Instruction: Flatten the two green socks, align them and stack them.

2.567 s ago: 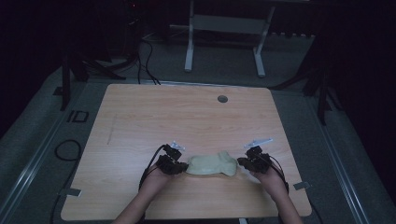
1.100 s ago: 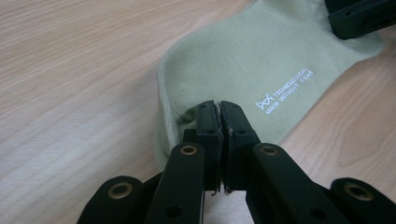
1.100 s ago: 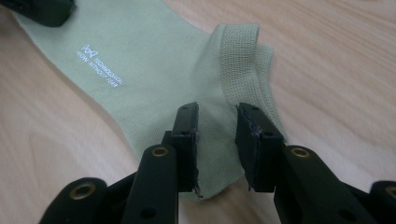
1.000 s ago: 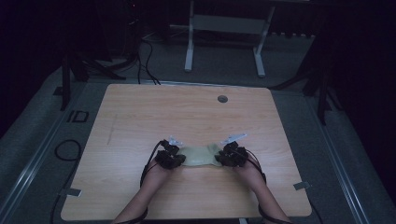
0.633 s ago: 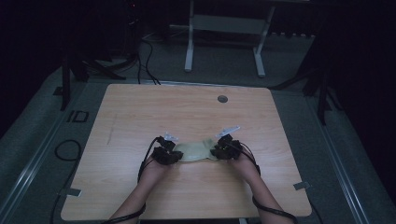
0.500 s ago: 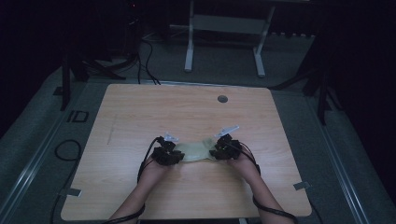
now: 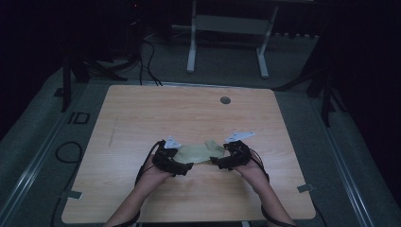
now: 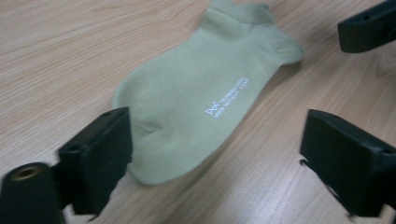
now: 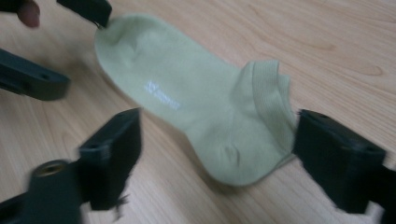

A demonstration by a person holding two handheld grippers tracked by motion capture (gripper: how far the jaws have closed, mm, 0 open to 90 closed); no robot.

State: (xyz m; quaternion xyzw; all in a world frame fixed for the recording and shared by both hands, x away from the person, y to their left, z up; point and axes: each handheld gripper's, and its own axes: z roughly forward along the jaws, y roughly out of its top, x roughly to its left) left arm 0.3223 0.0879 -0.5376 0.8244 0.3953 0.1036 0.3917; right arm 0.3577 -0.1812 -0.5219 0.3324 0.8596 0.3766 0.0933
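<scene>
Jaws on both grippers have just been opening and are now standing spread, nothing pinched. You are hovering the left gripper [image 7: 185, 166] over the toe end of the sock [image 7: 201, 152], the right gripper [image 7: 216, 163] over its cuff. Lying flat on the table [image 7: 142, 113], the sock is running lengthwise from one gripper to the other, equally near both.

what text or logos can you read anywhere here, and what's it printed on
Sock: a small white logo mark with two lines of white capital lettering beside it; too small and blurred to read in either gripper view.
Floor left of the table: white marking that looks like "ID".
Nothing else carries readable text.
</scene>
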